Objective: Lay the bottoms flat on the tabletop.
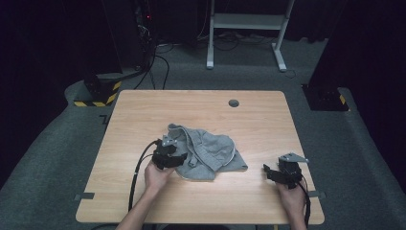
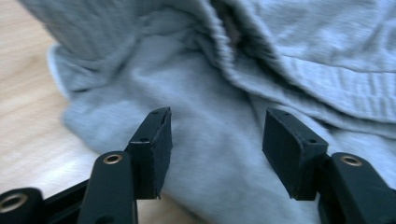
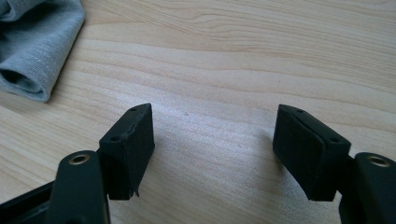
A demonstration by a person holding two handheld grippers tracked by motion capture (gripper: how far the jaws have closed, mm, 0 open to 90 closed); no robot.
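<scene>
A crumpled grey garment (image 1: 206, 152) lies in the middle of the wooden table (image 1: 143, 110). My left gripper (image 1: 178, 158) sits at the garment's left edge. In the left gripper view its jaws (image 2: 217, 144) stand apart just above the grey cloth (image 2: 219, 84), with nothing pinched between the pads. My right gripper (image 1: 269, 171) rests near the table's right front, clear of the garment. In the right gripper view it (image 3: 215, 149) stands open over bare wood, and a corner of the grey cloth (image 3: 32, 51) shows at the upper left.
A round grommet hole (image 1: 233, 103) sits near the table's far edge. Beyond the table stand a white frame (image 1: 246, 24), cables on the floor (image 1: 153, 62) and a yellow-black striped block (image 1: 98, 93). Bare wood surrounds the garment on all sides.
</scene>
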